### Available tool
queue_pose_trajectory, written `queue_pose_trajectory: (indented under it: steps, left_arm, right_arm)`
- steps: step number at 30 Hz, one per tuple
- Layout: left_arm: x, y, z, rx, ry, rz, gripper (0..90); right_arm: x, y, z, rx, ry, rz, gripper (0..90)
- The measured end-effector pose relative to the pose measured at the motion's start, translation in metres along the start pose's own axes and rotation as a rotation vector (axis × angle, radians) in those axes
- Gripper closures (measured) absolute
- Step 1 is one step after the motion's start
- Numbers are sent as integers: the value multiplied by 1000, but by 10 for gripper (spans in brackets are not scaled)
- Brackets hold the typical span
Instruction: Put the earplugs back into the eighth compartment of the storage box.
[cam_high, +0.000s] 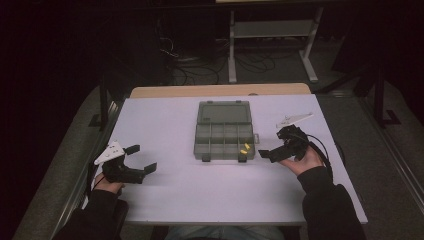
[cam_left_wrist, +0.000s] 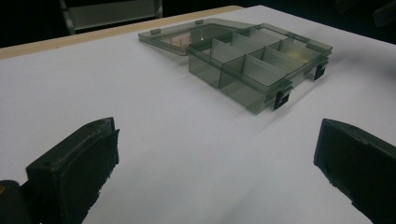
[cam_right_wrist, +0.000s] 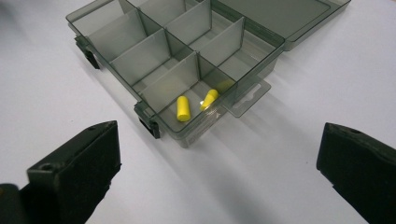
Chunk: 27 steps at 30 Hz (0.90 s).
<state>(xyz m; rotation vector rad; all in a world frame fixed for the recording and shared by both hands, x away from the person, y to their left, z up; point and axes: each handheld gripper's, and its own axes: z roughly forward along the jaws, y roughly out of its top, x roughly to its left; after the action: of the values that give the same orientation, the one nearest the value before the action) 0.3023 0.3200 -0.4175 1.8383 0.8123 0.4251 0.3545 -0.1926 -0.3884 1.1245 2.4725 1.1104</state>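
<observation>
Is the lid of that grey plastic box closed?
No, the lid lies folded back flat on the table, leaving the box compartments open with two yellow pieces in one.

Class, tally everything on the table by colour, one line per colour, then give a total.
Yellow: 2, the earplugs in a corner compartment.
Smoky grey: 1, the open box.
Black: 2, the left gripper and right gripper, both open and empty.
Total: 5
</observation>
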Motion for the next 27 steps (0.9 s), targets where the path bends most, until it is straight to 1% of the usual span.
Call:
queue_pose_trajectory:
  steps: [5, 7, 9, 13, 15, 17, 20, 22, 27]
  left_arm:
    - [0, 0, 0, -1, 1, 0, 0]
    - [0, 0, 0, -4, 2, -3, 0]
    - [0, 0, 0, -4, 2, -2, 0]
    - [0, 0, 0, -3, 2, -3, 0]
    - [0, 0, 0, -4, 2, -3, 0]
    - [0, 0, 0, -4, 1, -3, 0]
    - [0, 0, 0, -3, 1, -3, 0]
    - [0, 0, 0, -2, 1, -2, 0]
    - [0, 0, 0, -2, -1, 0, 0]
  right_arm:
    - [1, -11, -5, -40, 2, 5, 0]
    - [1, -16, -8, -63, -3, 0, 0]
    - [0, -23, -12, -99, -6, 4, 0]
    - [-1, -34, -19, -146, -32, 9, 0]
    - [-3, -44, -24, -186, -50, 23, 0]
    - [-4, -47, -26, -194, -56, 28, 0]
    - [-6, -54, -29, -211, -60, 48, 0]
    - [-6, -60, -31, -225, -72, 46, 0]
    - [-6, -65, -33, -235, -77, 49, 0]
